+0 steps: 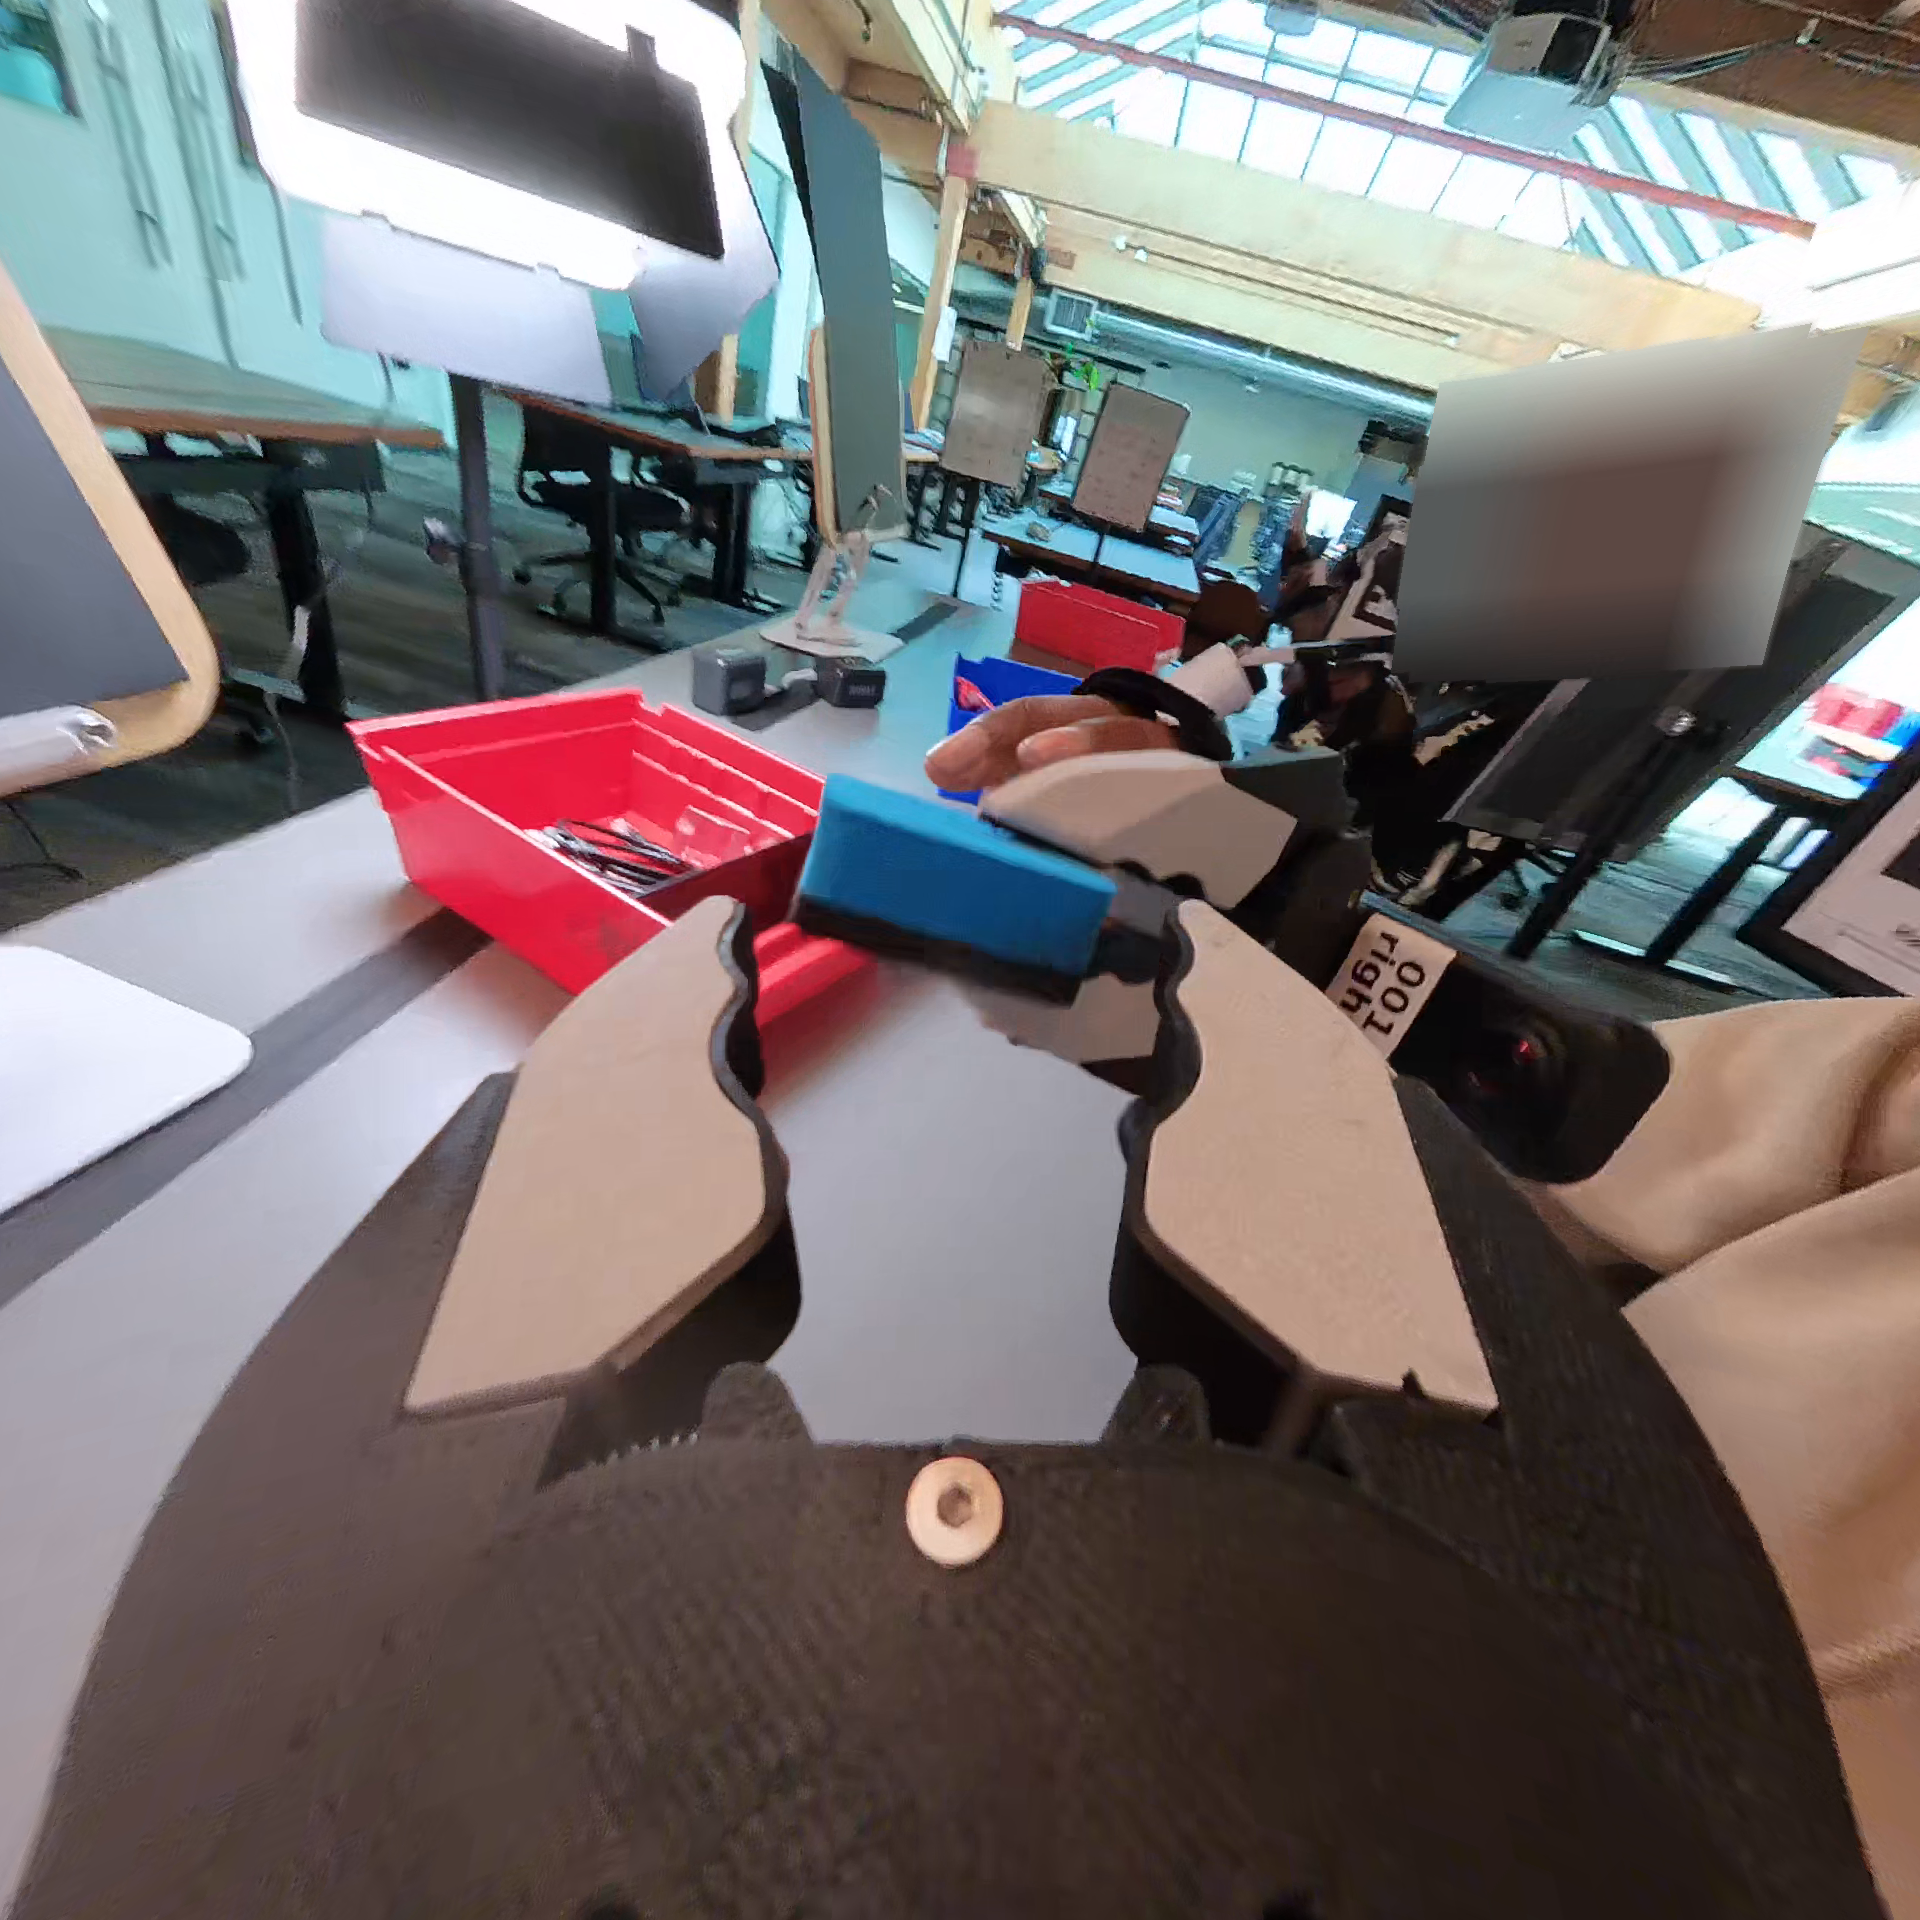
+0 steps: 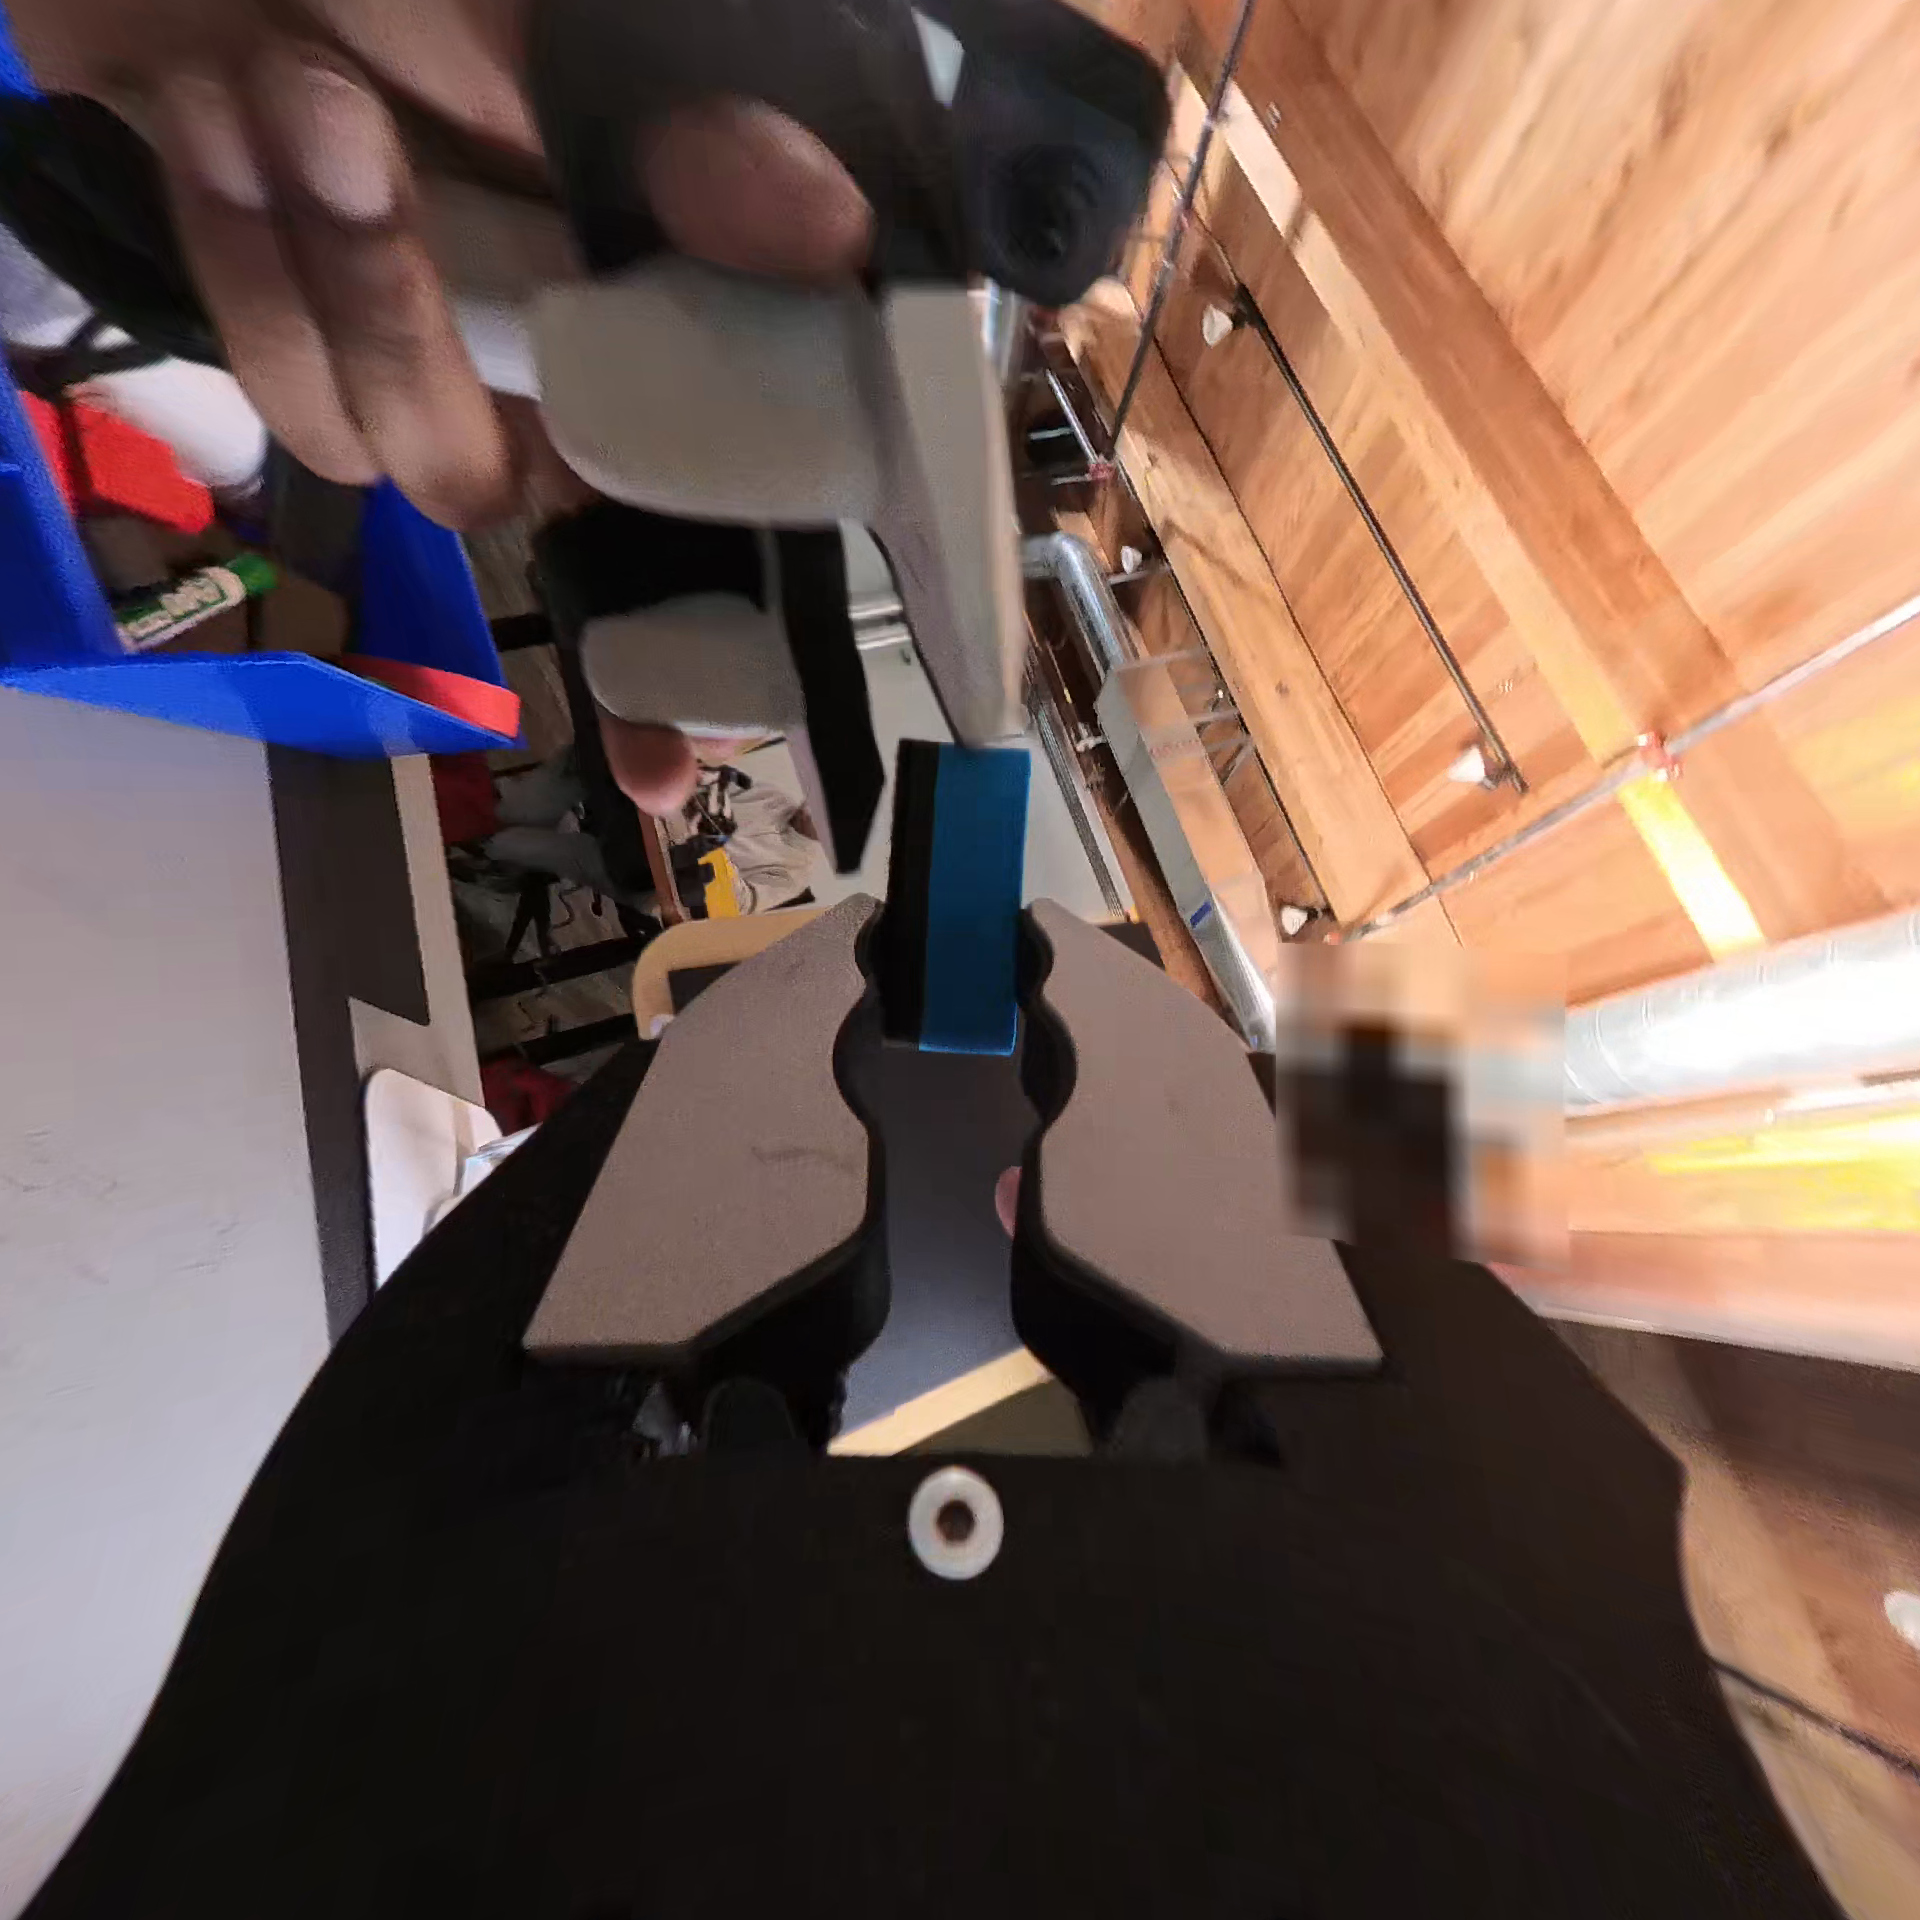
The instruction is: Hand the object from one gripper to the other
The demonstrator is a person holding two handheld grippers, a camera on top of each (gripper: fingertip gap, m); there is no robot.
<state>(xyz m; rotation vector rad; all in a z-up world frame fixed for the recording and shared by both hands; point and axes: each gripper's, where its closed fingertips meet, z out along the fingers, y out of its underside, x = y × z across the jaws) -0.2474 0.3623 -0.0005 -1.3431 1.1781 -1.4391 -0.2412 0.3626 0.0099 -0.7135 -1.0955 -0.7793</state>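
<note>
A blue block with a black underside (image 1: 945, 883) is held in the air over the grey table (image 1: 312, 1299). My right gripper (image 2: 951, 925) is shut on one end of the blue block (image 2: 971, 935). In the left wrist view my right gripper (image 1: 1101, 935) comes in from the right, with a hand on it. My left gripper (image 1: 956, 935) is open, its fingertips on either side of the block's near side and not touching it. In the right wrist view the left gripper (image 2: 914, 800) reaches down from above with its jaws spread around the block's far end.
A red bin (image 1: 488, 883) with black wire items stands on the table just beyond the grippers. A blue bin (image 1: 997, 686) and a second red bin (image 1: 1091, 623) stand farther back; the blue bin also shows in the right wrist view (image 2: 239, 696). A white pad (image 1: 94, 1060) lies at the left.
</note>
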